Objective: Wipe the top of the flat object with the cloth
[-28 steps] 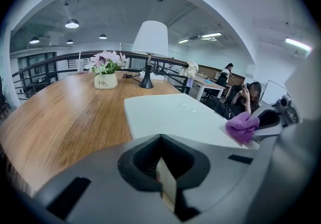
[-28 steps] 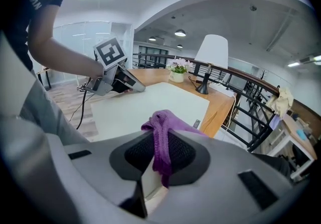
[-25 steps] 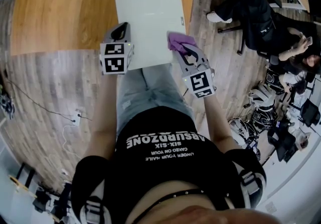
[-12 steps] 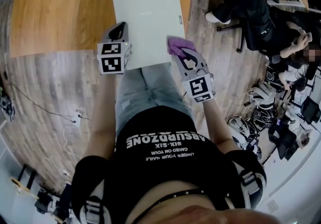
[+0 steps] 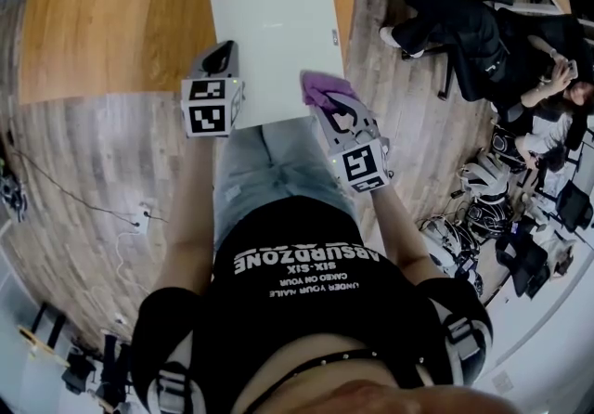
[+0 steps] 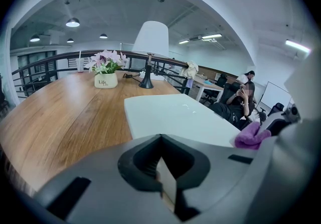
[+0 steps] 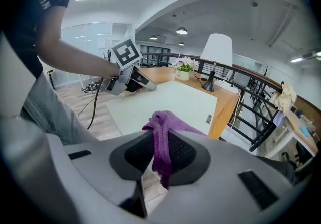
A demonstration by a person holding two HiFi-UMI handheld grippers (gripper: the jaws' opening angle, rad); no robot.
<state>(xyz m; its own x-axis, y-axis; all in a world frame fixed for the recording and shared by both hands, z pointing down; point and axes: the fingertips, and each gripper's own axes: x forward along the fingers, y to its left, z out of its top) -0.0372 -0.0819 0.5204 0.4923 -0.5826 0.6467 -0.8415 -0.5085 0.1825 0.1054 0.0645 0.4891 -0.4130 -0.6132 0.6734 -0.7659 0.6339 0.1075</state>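
Right gripper clamps the purple cloth at the white board's four o'clock edge (left gripper pinches its nine o'clock edge).

Wooden table, white lamp, potted flowers, seated person

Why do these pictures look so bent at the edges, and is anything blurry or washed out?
Head view: wide lens curves the wooden table edge; the white panel looks washed out. Left gripper view: black round border, small glints on the panel. Right gripper view: same round border; the purple cloth between the fingers is sharp.
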